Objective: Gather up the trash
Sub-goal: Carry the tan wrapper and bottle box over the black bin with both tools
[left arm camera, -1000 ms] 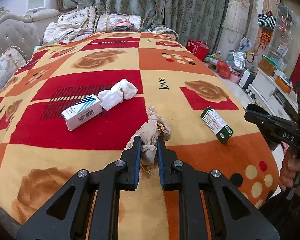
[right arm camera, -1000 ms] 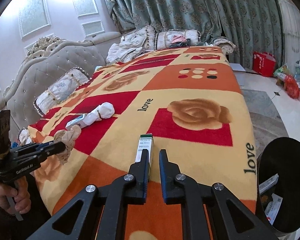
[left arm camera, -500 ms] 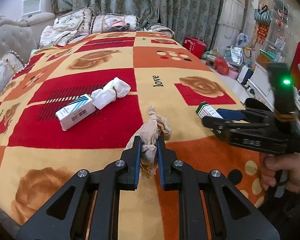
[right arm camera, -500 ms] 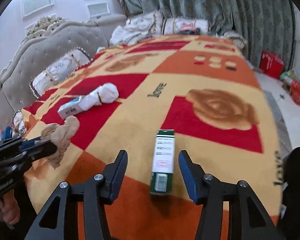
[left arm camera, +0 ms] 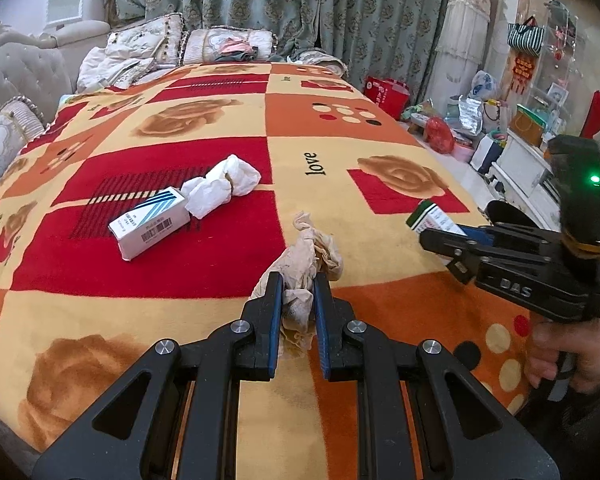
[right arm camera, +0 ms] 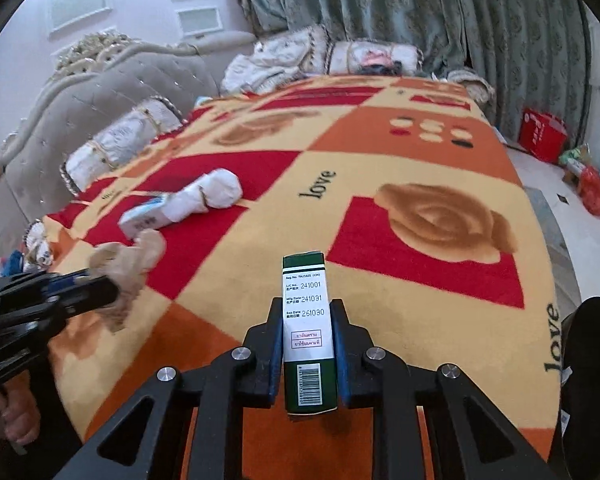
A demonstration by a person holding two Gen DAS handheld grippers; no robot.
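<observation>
Four pieces of trash are showing, and two of them are now being held. The green box (right arm camera: 309,332) is sitting between the blue pads of the right hand-held gripper (right arm camera: 306,344), which is closed tight on its long sides; the box is pointing toward 12 o'clock in the right wrist view, its barcode end nearest the camera, just above the orange patch at the near edge of the bed (right arm camera: 420,152). The crumpled brown tissue (left arm camera: 306,268) is being pinched by the left hand-held gripper (left arm camera: 296,320), likewise clamped shut, with the paper bunching out past the fingertips toward 12 o'clock and trailing down between the pads.

Two pieces are still lying loose on the red square of the blanket, at about 10 o'clock from the brown tissue in the left wrist view: a white and blue box (left arm camera: 150,224) and, touching its far end, a twisted white tissue (left arm camera: 222,184).

At the right edge of the right wrist view, near 4 o'clock, a dark rounded bin (right arm camera: 592,360) is standing beside the bed with some paper seemingly inside, though little of it is showing. Judging by this, the job is roughly midway: both held pieces are waiting to be dropped in, and the two loose ones are waiting to be picked up afterward.
</observation>
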